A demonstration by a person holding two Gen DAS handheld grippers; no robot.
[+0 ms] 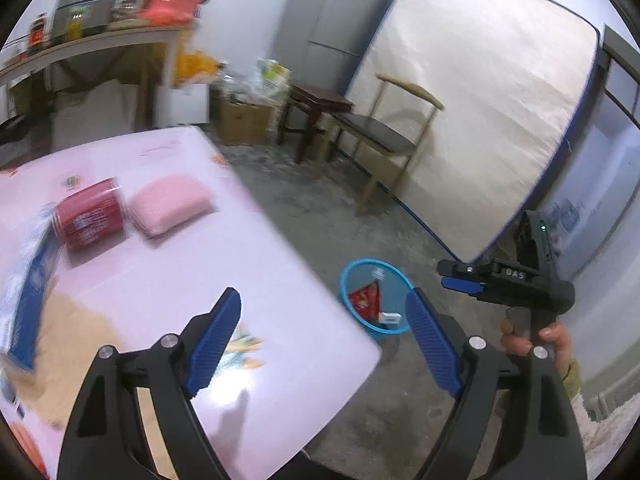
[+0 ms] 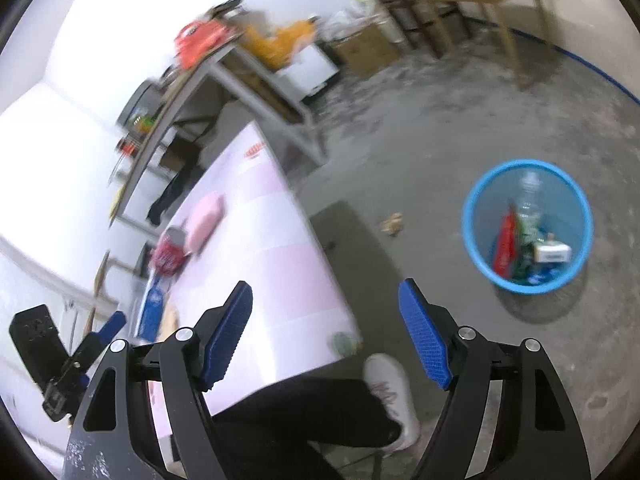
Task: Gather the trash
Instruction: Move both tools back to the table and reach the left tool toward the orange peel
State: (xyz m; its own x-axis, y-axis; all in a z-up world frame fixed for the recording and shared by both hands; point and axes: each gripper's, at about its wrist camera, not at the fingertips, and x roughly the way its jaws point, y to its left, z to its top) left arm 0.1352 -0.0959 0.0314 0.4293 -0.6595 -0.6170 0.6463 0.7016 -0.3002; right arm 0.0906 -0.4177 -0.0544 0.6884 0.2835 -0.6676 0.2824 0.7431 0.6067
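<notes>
Left gripper [image 1: 324, 346] and right gripper [image 2: 326, 334] both wide apart, empty; blue bin [image 2: 472, 220] on floor holding trash, beside pink table [image 1: 280, 240]

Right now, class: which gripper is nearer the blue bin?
Right, as far as I can judge. The right gripper hangs just beside the blue bin over the floor; the left gripper straddles the table edge, further off.
</notes>
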